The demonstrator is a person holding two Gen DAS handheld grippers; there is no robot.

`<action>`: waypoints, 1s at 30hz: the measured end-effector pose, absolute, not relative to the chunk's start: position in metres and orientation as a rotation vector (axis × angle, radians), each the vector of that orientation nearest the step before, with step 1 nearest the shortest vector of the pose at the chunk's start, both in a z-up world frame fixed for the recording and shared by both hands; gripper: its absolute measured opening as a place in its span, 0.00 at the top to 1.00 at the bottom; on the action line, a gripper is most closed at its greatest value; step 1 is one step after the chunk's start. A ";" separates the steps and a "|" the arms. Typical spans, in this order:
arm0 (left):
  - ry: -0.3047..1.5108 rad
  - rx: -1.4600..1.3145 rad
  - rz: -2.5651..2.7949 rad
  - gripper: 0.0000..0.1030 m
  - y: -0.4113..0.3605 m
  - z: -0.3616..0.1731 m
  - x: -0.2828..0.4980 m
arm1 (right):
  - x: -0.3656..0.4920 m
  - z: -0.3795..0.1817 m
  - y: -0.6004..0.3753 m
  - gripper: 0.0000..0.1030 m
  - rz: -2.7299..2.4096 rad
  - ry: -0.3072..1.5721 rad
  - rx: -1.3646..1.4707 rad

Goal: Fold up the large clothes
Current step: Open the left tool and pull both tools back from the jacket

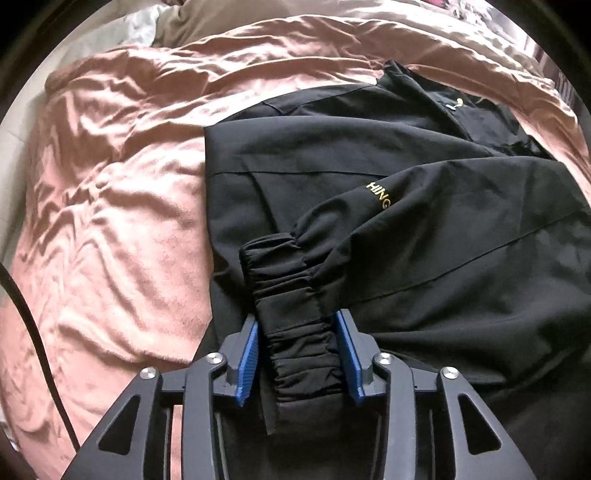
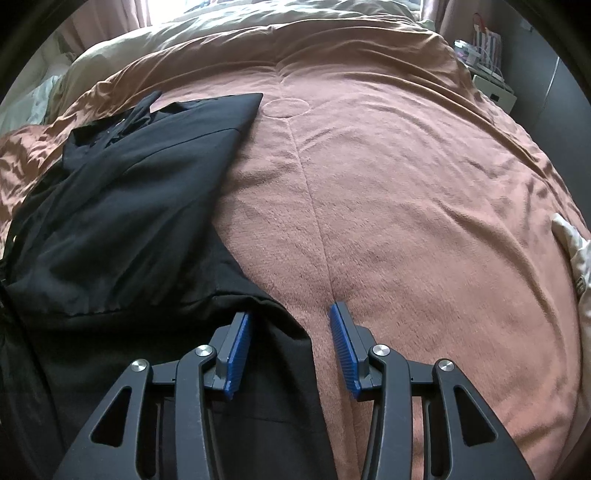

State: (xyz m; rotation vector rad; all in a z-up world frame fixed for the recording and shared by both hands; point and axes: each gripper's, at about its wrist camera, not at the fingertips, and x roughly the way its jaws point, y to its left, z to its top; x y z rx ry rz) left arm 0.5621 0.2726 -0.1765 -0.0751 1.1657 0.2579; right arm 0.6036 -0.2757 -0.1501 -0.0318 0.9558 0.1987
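A black jacket (image 1: 388, 177) lies partly folded on a pink blanket (image 1: 110, 206). Its sleeve with gold lettering (image 1: 380, 195) is laid across the body. My left gripper (image 1: 297, 325) has its jaws apart on either side of the sleeve's elastic cuff (image 1: 291, 288), and the blue pads (image 1: 249, 354) do not visibly press it. In the right wrist view the jacket (image 2: 122, 192) lies to the left. My right gripper (image 2: 290, 314) is open over the jacket's lower right edge (image 2: 280, 332), its left finger above black fabric and its right finger above the blanket (image 2: 406, 184).
A beige duvet (image 2: 221, 26) lies at the far end of the bed. A white cloth (image 2: 572, 243) sits at the right edge. A white nightstand with clutter (image 2: 491, 85) stands at the far right. A dark cable (image 1: 37, 332) runs along the left.
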 end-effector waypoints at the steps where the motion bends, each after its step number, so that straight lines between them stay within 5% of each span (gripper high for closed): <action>1: 1.159 -0.080 0.248 0.56 0.272 -0.172 0.559 | 0.601 -0.147 -0.275 0.62 0.194 0.952 -0.044; 8: 1.018 -0.153 0.212 0.29 0.273 -0.111 0.517 | 0.561 -0.113 -0.284 0.62 0.234 0.892 -0.046; 16: 0.859 -0.222 0.154 0.13 0.254 -0.052 0.439 | 0.487 -0.067 -0.306 0.58 0.277 0.827 -0.032; 18: 0.845 -0.204 0.159 0.13 0.246 -0.041 0.420 | 0.466 -0.056 -0.312 0.39 0.286 0.795 -0.028; 19: 0.823 -0.192 0.167 0.13 0.240 -0.033 0.406 | 0.455 -0.051 -0.315 0.21 0.291 0.779 -0.023; 20: 0.811 -0.193 0.164 0.13 0.238 -0.029 0.397 | 0.443 -0.046 -0.319 0.16 0.290 0.763 -0.020; 22: 0.776 -0.211 0.143 0.12 0.233 -0.016 0.375 | 0.420 -0.039 -0.328 0.16 0.292 0.736 -0.010; 24: 0.733 -0.218 0.140 0.00 0.229 -0.004 0.351 | 0.400 -0.036 -0.335 0.13 0.298 0.721 0.002; 26: 0.694 -0.209 0.139 0.00 0.224 0.005 0.331 | 0.378 -0.033 -0.343 0.00 0.302 0.695 0.008; 30: 0.672 -0.183 0.122 0.00 0.210 0.013 0.297 | 0.338 -0.030 -0.357 0.00 0.353 0.664 0.040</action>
